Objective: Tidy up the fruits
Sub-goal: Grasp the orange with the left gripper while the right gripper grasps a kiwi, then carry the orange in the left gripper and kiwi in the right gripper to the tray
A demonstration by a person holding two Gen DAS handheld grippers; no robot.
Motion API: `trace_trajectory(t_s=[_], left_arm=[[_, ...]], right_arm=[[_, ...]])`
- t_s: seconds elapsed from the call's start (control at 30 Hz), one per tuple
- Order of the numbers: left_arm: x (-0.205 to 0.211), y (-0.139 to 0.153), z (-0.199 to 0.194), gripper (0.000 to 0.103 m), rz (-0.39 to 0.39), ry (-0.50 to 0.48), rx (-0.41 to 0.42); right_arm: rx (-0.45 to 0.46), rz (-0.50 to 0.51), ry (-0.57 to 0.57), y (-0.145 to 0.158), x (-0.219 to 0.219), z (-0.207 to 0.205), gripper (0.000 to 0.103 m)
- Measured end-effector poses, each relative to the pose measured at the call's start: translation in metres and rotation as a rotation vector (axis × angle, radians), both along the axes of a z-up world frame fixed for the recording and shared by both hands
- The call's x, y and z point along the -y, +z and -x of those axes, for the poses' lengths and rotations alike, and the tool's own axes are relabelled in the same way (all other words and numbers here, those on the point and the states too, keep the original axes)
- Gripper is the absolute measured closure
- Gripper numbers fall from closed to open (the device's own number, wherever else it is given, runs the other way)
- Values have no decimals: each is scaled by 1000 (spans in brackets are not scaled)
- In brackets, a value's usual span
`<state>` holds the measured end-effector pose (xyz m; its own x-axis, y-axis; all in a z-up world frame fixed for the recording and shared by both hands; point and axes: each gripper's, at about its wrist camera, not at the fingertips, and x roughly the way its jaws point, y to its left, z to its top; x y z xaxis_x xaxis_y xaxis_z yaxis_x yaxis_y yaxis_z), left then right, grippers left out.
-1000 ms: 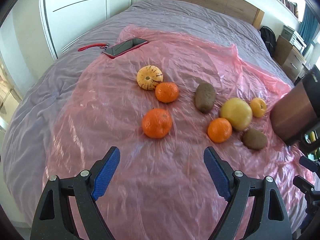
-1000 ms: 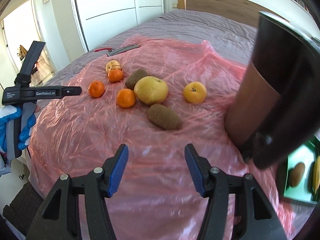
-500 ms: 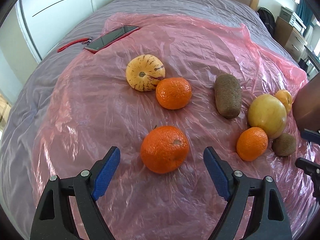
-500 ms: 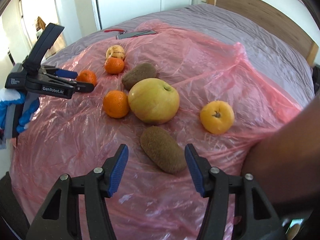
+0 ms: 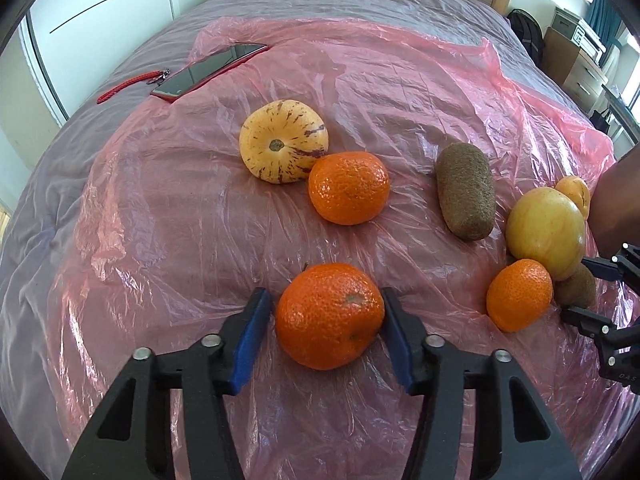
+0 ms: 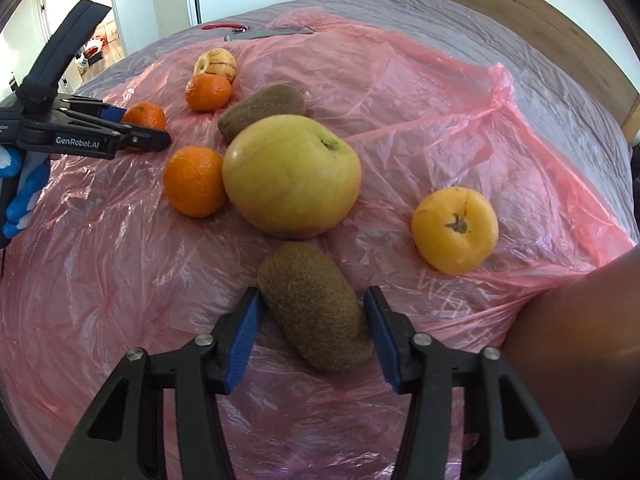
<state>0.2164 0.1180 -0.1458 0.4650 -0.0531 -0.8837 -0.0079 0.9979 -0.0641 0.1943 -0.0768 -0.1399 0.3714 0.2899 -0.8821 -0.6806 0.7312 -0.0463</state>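
Left gripper (image 5: 326,322), seen in its own wrist view, has just been closing, and its blue pads now sit against both sides of a round orange mandarin (image 5: 330,316) lying on the crinkled pink plastic sheet (image 5: 168,240) over the bed. The grip looks centred. Beyond that mandarin lie a second mandarin (image 5: 349,188) and, touching it, a pale yellow striped melon-like fruit (image 5: 283,140); to their right is a long brown kiwi (image 5: 465,191), then a large yellow-green apple (image 5: 546,232) with a small mandarin (image 5: 519,295) touching it. A dark phone (image 5: 208,70) rests at the sheet's far edge.

From the right wrist view, the right gripper (image 6: 312,320) has also just been closing and straddles a fuzzy brown kiwi (image 6: 314,312) lying just this side of the apple (image 6: 291,176). Its right pad appears to touch the kiwi; a narrow gap still shows at the left pad, so the hold does not look complete. An orange-yellow persimmon-like fruit (image 6: 455,229) lies off to the apple's right.

To do this step well, the right jaws should probably finish closing gently across the kiwi's narrow width, since it looks soft. Both lifts are best made straight up, so the slippery sheet does not drag and roll neighbouring fruit.
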Motion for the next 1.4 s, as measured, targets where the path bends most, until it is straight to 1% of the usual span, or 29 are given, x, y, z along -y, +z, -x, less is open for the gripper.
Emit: trace_trajectory(t_s=[0.03,0.1,0.23,0.33,0.47,0.6,0.73,0.9,1.17,1.4], left_arm=[[-1,0,1,61,2,3,3],[0,0,1,61,-7,3,4],[6,0,3,62,-54,-4,5],[8,-1,3,62,-72,-1,7],[9,4,7,63,-90,21,20],[8,12,17,63,-99,33,37],[8,21,26,63,-96,38,55],[10,35,41,63,-78,39,80],[18,49,68,63,-52,32,102],[27,60,100,63,-30,20,111]], right_arm=[[-2,-3,-4,0,0,-1,43],[-2,-1,-7,0,0,0,45],[4,27,-13,-3,-4,1,46],[8,40,-28,-4,-6,1,47],[16,45,-53,0,-7,3,49],[14,27,-87,8,-4,6,49],[16,1,-117,19,3,14,49],[7,-59,-162,33,14,28,49],[-11,-122,-214,48,30,66,49],[-24,-165,-261,59,48,100,49]])
